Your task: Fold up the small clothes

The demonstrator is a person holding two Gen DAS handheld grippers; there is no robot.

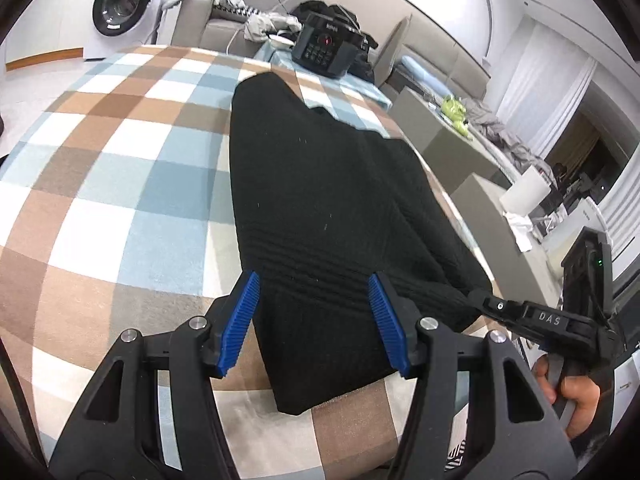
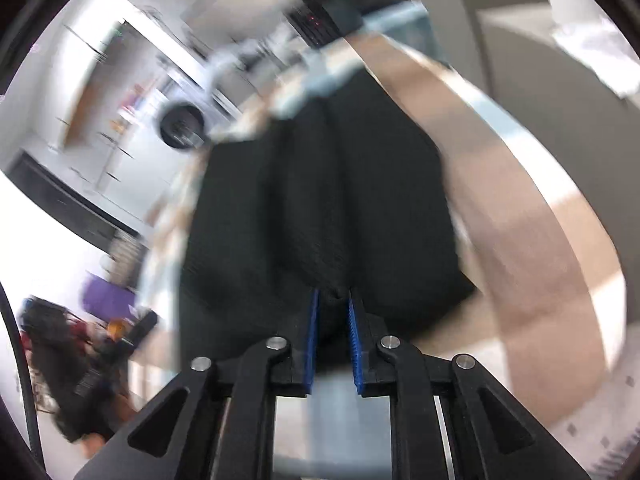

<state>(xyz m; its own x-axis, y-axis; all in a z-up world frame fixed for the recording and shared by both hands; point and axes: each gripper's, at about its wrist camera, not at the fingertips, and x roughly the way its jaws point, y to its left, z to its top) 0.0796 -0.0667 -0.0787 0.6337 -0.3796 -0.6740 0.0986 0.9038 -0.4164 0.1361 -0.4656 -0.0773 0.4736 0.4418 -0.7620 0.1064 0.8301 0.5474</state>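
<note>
So the black knit garment (image 1: 320, 208) is lying lengthwise on the checkered cloth (image 1: 120, 168) covering the table, closer to its right edge, near end almost at the front edge. The left gripper (image 1: 316, 324) hangs over that near end with its blue pads spread apart, not pinching anything. The right gripper (image 2: 333, 340) has its jaws clamped on a bunched bit of the garment's right-hand edge. A black cooker (image 1: 326, 46) sits past the far end.

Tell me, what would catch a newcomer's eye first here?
The black knitted garment stretched along the right side of the checked blanket stands out first. Next, the left tool with blue pads held apart over its near end, while the right tool pinches a bunch of the fabric. A black cooker sits beyond.
</note>
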